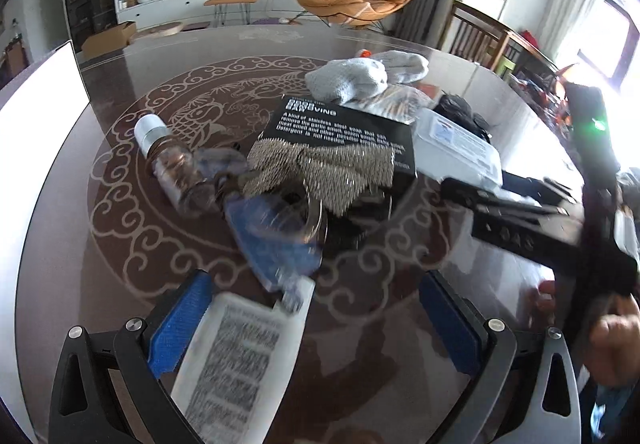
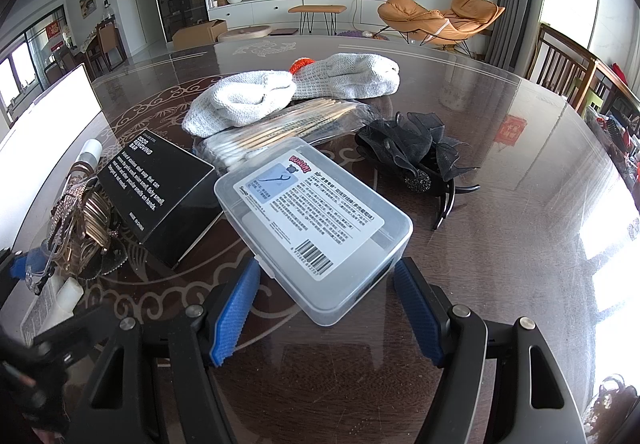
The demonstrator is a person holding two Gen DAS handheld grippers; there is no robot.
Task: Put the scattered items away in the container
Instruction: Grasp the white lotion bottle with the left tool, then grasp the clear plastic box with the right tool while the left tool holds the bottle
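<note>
Scattered items lie on a dark round table [image 2: 500,264]. My left gripper [image 1: 316,324] is open; a blurred white and blue blister pack [image 1: 244,356] lies between its fingers, against the left pad. Ahead lie a black box [image 1: 340,132], a sequined hair piece [image 1: 316,172] and a small bottle [image 1: 172,160]. My right gripper [image 2: 326,308] is open, its blue pads on either side of the near end of a clear plastic box [image 2: 316,228]. Beyond it lie a cotton swab pack [image 2: 280,132], grey gloves [image 2: 280,92] and a black bow hair clip [image 2: 416,156].
A white container wall [image 1: 36,132] stands at the table's left edge; it also shows in the right wrist view [image 2: 44,132]. The right gripper's black body [image 1: 540,220] reaches in from the right in the left wrist view. Chairs stand beyond the table at the right.
</note>
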